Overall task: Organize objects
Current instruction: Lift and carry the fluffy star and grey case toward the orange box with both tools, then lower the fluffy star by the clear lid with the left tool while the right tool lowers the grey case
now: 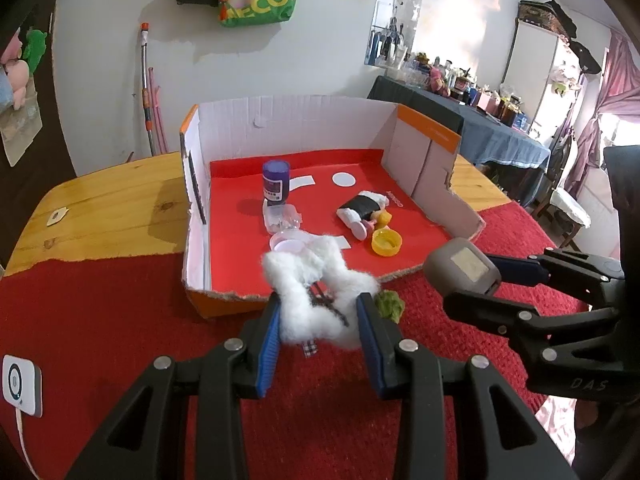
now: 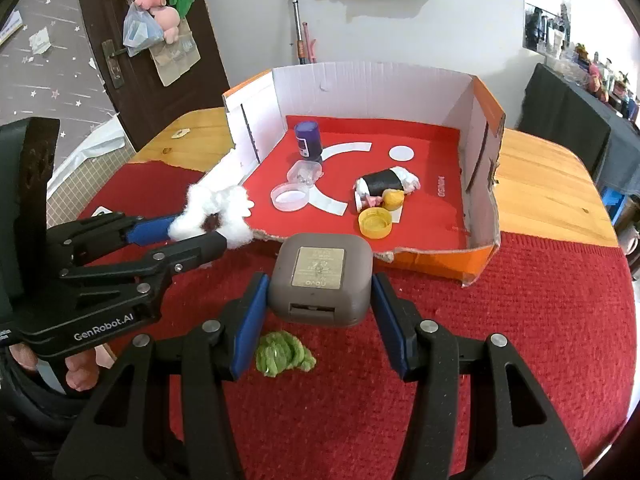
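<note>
Gripping one item apiece, both tongs hung just short of the torn front edge of the cardboard box (image 2: 478,128), which suggested each load was meant for its red floor. The left tongs (image 1: 318,322) were clamped on a white fluffy toy (image 1: 320,280), its fibres bulging out around the blue pads (image 1: 269,340); soft stuffing gives under pressure, so a tight pinch low on the body looked sensible. A dark strap and a scrap of checked cloth showed within the fluff. The right tongs (image 2: 320,300) were closed on a grey rounded case (image 2: 320,280), squarish with softened corners and a pale label on top, hard and smooth, so the pads met it flat on two opposite sides.

Inside the box, at twelve o'clock from the case, lay the things already gathered: a purple-capped bottle (image 2: 307,140) upright at eleven o'clock, a clear plastic tub (image 2: 305,173) beside a round white lid (image 2: 289,197), a black-and-white wrapped doll (image 2: 386,183) on its side, and a yellow cap (image 2: 375,222) open side up, nearest the front edge. The box walls were white corrugated card, orange outside, ragged where cut.

A crumpled green tuft (image 2: 283,354) rested on the nubbly red cloth (image 2: 540,320) over the wooden worktop (image 2: 552,184), under the right tongs at seven o'clock from the case, seemingly not yet sorted.
</note>
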Tool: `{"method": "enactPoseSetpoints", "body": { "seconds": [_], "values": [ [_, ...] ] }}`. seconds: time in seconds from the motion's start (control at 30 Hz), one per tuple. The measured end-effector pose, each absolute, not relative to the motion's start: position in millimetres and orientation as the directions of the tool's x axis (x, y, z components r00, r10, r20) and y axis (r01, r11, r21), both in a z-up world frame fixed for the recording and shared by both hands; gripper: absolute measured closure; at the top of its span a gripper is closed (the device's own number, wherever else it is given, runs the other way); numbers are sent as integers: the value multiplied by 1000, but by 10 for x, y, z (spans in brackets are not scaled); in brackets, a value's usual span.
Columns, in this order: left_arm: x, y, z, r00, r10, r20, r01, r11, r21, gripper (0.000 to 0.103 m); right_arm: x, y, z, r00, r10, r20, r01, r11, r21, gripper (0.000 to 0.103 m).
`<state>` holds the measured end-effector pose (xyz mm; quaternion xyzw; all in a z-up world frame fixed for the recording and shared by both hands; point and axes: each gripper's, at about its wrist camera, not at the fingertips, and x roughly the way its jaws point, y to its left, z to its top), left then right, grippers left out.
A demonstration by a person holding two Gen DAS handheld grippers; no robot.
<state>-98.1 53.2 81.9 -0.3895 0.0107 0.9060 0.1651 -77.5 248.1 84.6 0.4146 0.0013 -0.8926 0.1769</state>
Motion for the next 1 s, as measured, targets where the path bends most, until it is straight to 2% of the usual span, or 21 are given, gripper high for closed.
{"method": "enactPoseSetpoints", "body": {
  "seconds": [0.3, 0.53, 1.0],
  "values": [
    [-1280, 568, 825, -618, 303, -725, -323, -939, -117, 65, -1018, 2499, 888, -575, -330, -749, 330, -931, 157, 53],
    [-1557, 602, 735, -541, 337, -771, -350, -923, -158, 65, -1312, 2534, 845, -524, -350, -776, 336, -923, 189, 53],
    [-1839, 583, 562, -357, 406, -841, -426, -872, -241, 65, -1762, 2579, 624, -293, -471, -832, 367, -859, 357, 53]
  ]
}}
